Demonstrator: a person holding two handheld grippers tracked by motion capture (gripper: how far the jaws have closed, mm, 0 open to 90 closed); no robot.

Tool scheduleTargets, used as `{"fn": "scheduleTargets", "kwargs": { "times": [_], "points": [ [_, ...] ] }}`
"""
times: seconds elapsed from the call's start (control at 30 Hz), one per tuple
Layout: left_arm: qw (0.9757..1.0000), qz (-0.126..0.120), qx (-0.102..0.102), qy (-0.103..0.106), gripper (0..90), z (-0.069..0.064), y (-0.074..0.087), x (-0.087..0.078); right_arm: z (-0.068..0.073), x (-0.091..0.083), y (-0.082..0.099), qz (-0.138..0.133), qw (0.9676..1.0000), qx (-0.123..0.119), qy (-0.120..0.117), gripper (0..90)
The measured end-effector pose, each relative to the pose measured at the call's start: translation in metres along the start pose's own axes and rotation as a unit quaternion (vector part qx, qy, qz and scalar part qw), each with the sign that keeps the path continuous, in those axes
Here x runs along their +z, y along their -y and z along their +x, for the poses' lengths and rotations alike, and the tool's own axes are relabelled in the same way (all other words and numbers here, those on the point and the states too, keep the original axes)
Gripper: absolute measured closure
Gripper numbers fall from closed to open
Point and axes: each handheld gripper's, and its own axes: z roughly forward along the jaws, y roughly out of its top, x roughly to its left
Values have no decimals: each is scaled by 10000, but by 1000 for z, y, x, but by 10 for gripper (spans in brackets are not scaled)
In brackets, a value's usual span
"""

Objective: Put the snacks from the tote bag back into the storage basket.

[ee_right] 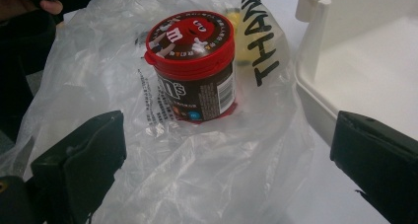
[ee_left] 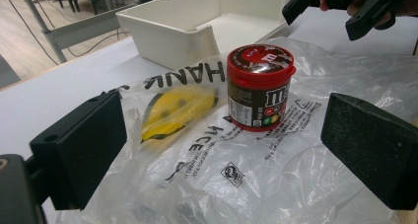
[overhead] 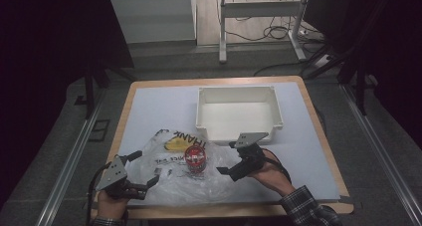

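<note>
Both claws are standing wide and holding nothing. High view: left gripper [overhead: 144, 169] and right gripper [overhead: 234, 159] are flanking the candy jar [overhead: 195, 159], which is standing upright on the plastic bag [overhead: 174, 178], just before the white bin [overhead: 239, 112]. Left gripper view: jaws are gaping, apart from the jar [ee_left: 260, 88]. Right gripper view: jaws are spread wide short of the jar [ee_right: 194, 66], bin [ee_right: 365, 66] beside it.

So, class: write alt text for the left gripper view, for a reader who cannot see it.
A candy jar with a red lid stands upright on a crumpled clear plastic bag, framed by the open left gripper. Behind it sits an empty white bin; the right gripper hovers at top right.
</note>
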Motion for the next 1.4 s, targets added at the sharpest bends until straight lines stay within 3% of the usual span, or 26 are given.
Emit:
{"fn": "scheduleTargets", "kwargs": {
  "times": [0.3, 0.67, 1.4],
  "points": [
    [10000, 8, 9, 15, 34, 0, 0, 0, 1, 9, -6, 56, 9999, 95, -90, 9],
    [10000, 28, 26, 34, 37, -1, 0, 1, 7, 25, -12, 339, 9992, 71, -182, 9],
    [9998, 140, 118, 57, 44, -3, 0, 3, 20, 48, -23, 828, 9960, -322, -100, 22]
  ]
}}
